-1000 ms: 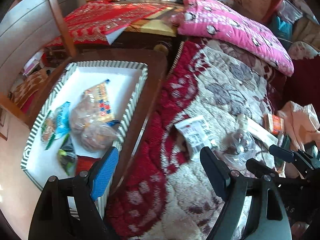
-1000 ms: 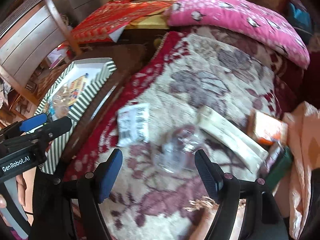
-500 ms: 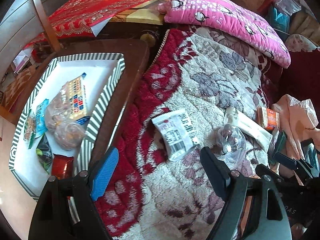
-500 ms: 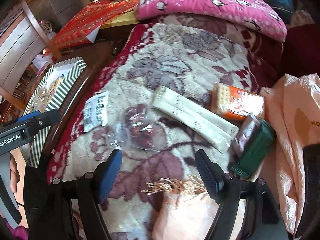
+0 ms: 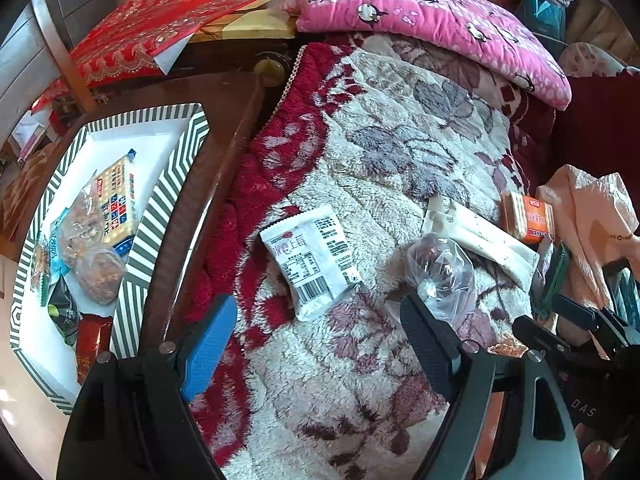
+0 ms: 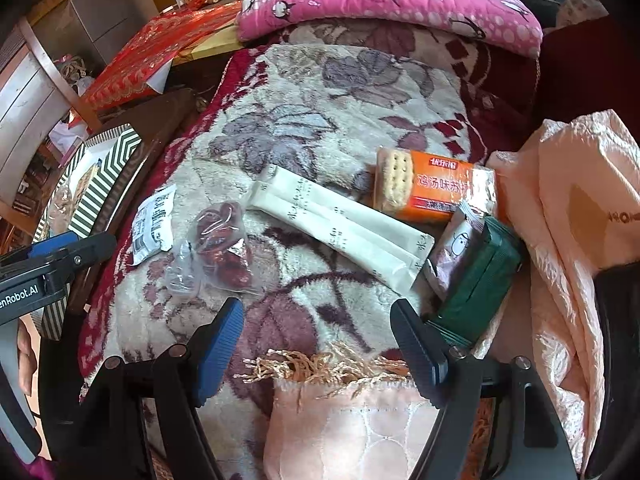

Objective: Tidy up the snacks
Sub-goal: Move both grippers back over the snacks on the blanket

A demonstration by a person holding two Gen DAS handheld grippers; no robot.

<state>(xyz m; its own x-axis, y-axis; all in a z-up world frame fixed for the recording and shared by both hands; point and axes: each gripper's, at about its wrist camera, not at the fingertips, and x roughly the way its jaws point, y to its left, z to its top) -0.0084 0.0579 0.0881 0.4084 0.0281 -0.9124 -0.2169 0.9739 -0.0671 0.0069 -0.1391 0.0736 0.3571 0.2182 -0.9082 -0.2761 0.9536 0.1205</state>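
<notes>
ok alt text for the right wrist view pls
The open right gripper hovers empty over a floral blanket strewn with snacks: an orange cracker pack, a long white packet, a clear bag of red dates and a dark green pack.

A white snack packet (image 5: 314,263) with a barcode lies flat on the floral blanket (image 5: 400,152), its printed back facing up. Just beside it sits a clear crumpled bag of red dates (image 6: 222,236). Next comes a long cream double-stick pack (image 6: 340,226), lying slantwise. Beyond its far end an orange cracker pack (image 6: 434,192) rests flat, crackers showing at one end. A small pinkish sachet (image 6: 456,244) leans against a dark green packet (image 6: 480,276). Over on the striped tray (image 5: 168,184), several snacks already lie together: a cracker pack (image 5: 116,204), two clear bags of brownish bites (image 5: 100,276), and small blue, green and red packets.
</notes>
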